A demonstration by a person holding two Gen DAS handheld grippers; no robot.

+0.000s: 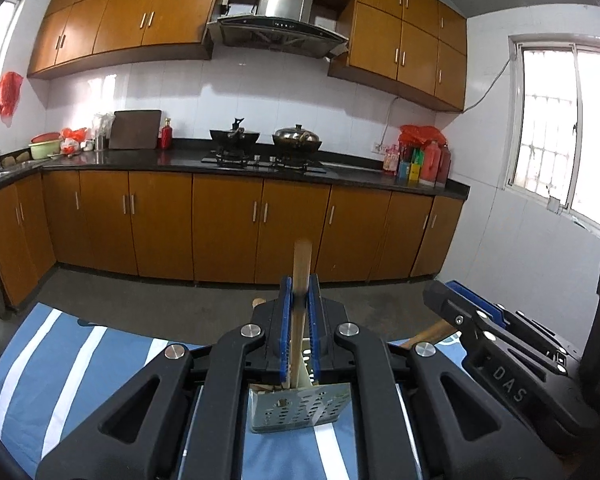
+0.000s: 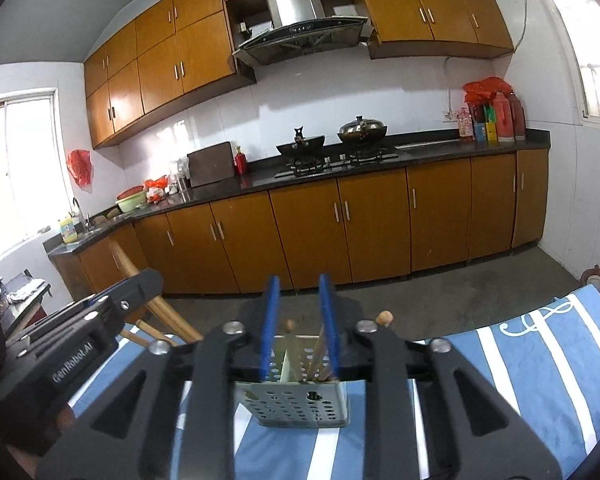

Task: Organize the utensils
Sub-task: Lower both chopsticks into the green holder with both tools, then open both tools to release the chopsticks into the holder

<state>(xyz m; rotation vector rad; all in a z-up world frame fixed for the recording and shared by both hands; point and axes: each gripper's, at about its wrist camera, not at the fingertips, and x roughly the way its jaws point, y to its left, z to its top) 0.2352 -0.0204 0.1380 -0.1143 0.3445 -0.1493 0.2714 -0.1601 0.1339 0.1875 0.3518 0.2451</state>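
A perforated metal utensil holder (image 1: 296, 404) stands on the blue striped cloth (image 1: 60, 352), just below both grippers. My left gripper (image 1: 299, 292) is shut on a long wooden utensil handle (image 1: 302, 264); the handle stands nearly upright, with its lower end down in the holder. In the right wrist view the same holder (image 2: 296, 400) has several wooden sticks (image 2: 320, 356) in it. My right gripper (image 2: 299, 284) hovers over it, its blue pads apart and nothing pressed between them. The left gripper (image 2: 140, 284) with the handle (image 2: 172, 316) appears at the left of that view.
The cloth (image 2: 520, 360) covers a table whose far edge drops to a grey floor. Rounded wooden ends (image 2: 384, 316) poke up behind the holder. Brown kitchen cabinets (image 1: 228, 224) and a stove with pots (image 1: 264, 140) stand well beyond. A reddish object (image 2: 596, 280) sits past the table's right corner.
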